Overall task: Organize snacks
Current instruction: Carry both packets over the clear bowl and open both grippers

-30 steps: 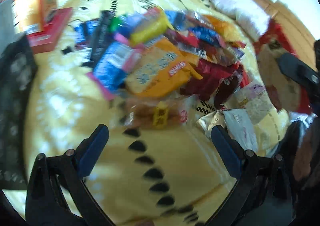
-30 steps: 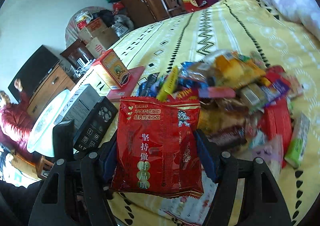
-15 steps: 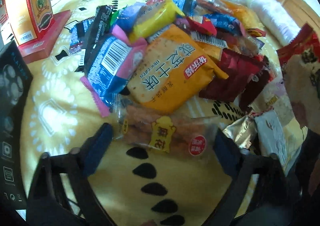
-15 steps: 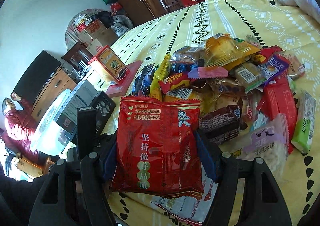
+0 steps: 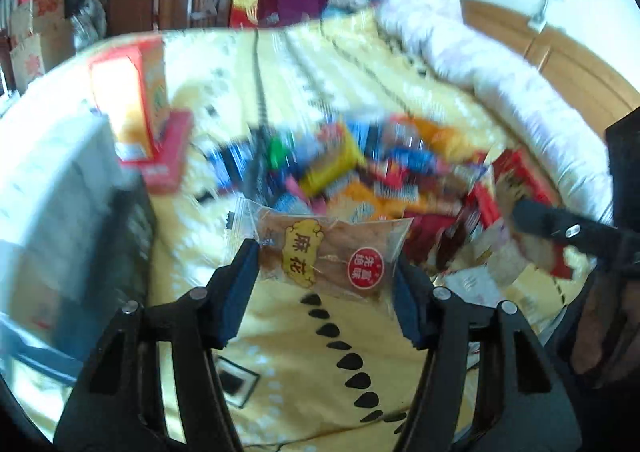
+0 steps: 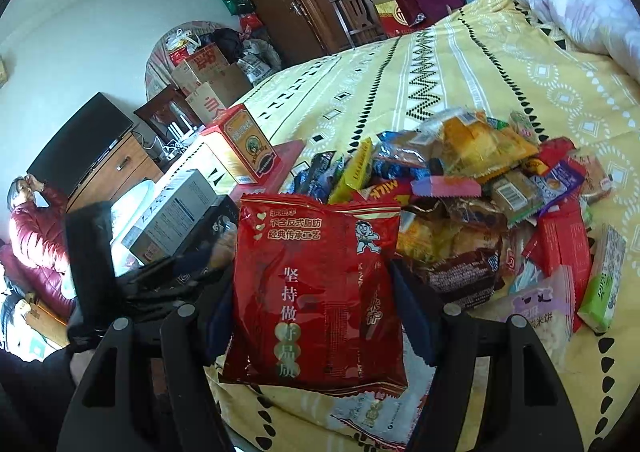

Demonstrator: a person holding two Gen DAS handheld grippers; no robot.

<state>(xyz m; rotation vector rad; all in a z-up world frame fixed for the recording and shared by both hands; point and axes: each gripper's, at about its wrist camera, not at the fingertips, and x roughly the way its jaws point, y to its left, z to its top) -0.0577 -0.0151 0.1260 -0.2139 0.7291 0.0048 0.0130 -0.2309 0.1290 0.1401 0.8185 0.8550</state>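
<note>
**Operator:** My left gripper (image 5: 326, 272) has just been closing, and its jaws now pinch the clear twist-biscuit packet (image 5: 324, 256) by its two side edges. The packet hangs clear of the yellow bedspread (image 5: 304, 352), just in front of the snack pile (image 5: 360, 171).

**Partner:** And the right one?

**Operator:** My right gripper (image 6: 316, 292) clamps the big red bag (image 6: 316, 292) upright between its pads, with the pile beyond it to the right.

**Partner:** What worries you?

**Operator:** The left grip. I'm holding slick film at the edges, so I judge the packet could slide out or swing if I jerk. Squeezing harder might crush the biscuits. The two tools are also close; I see the right one's dark finger (image 5: 560, 228) at my left view's edge, so they could collide.

**Partner:** Anything you can't read?

**Operator:** Plenty. The left view is blurred, so most wrappers in the pile are just colours. The red bag hides what lies behind it, and I can't tell where the sorted snacks belong.
</note>
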